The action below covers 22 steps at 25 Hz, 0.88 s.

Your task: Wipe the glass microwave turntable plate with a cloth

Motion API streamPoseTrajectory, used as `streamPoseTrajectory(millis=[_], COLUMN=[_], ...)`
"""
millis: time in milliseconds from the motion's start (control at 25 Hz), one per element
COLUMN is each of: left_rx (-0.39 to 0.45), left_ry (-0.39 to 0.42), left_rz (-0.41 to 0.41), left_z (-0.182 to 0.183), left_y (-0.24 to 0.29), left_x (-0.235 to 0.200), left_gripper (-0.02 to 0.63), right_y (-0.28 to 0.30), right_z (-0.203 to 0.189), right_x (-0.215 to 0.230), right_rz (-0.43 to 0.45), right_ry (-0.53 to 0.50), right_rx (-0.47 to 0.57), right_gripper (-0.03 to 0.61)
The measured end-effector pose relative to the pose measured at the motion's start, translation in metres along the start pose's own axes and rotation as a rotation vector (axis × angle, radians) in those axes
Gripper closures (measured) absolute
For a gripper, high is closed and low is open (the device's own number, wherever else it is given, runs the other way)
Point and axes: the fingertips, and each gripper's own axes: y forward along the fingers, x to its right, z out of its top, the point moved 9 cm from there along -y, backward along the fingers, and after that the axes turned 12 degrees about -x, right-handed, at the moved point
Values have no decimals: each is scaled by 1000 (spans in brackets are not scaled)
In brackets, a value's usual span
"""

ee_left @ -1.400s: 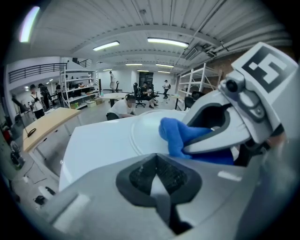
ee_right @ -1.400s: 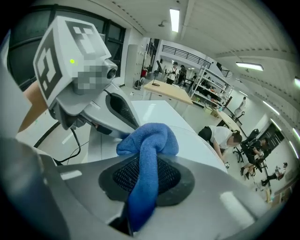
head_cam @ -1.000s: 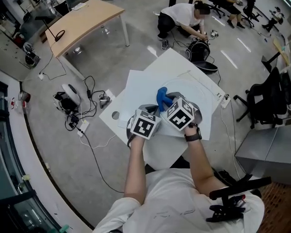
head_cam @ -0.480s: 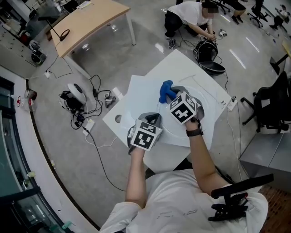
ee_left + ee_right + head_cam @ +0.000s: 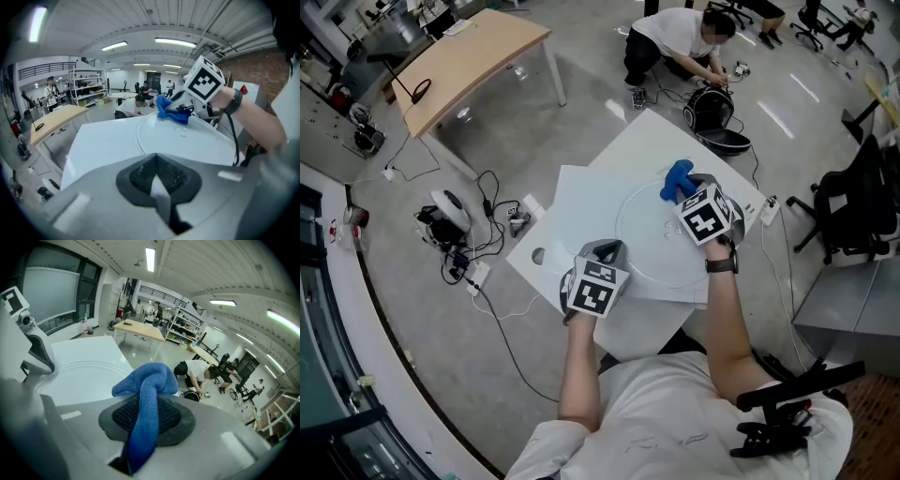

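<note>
Wiping is under way, judging by where things lie. The right tool [image 5: 143, 420] is pinching a blue cloth [image 5: 146, 380], with a fold of it running down between the jaws and the bunched end sticking out ahead. From the head view that bunch sits on the far rim of the turntable plate [image 5: 652, 253], which lies flat on the white table [image 5: 649, 131].

The left tool [image 5: 606, 251] is at the plate's near edge, well apart from the cloth. Its jaws are drawn together on a pale sliver. This is most likely the plate's rim, held to steady the plate, though the sliver is too thin to be sure.

As for progress, the glass is clear, so wiped and unwiped parts look alike and I can't say how much has been covered. A few small droplets [image 5: 181, 132] sit on the plate just short of the cloth, so that patch at least seems left to do. The cloth touches only the far edge now — the middle and the near half would need passes before the job could be called finished.
</note>
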Motion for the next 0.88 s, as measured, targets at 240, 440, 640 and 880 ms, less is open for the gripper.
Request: streamPoseTrajectory(millis=[240, 440, 640, 880], left_rx=[20, 31, 42, 28], left_ry=[48, 83, 93, 87], left_rz=[29, 32, 39, 49], left_z=[2, 9, 9, 6], left_y=[6, 3, 3, 1], left_x=[-1, -1, -3, -3], left_gripper=[612, 612, 612, 612], right_y=[-19, -41, -60, -84], right_z=[-47, -86, -109, -121], right_x=[18, 17, 0, -32], right_rz=[-88, -105, -69, -15], right_ry=[83, 148, 174, 102], right_rx=[-64, -83, -61, -94], right_gripper=[500, 499, 500, 500])
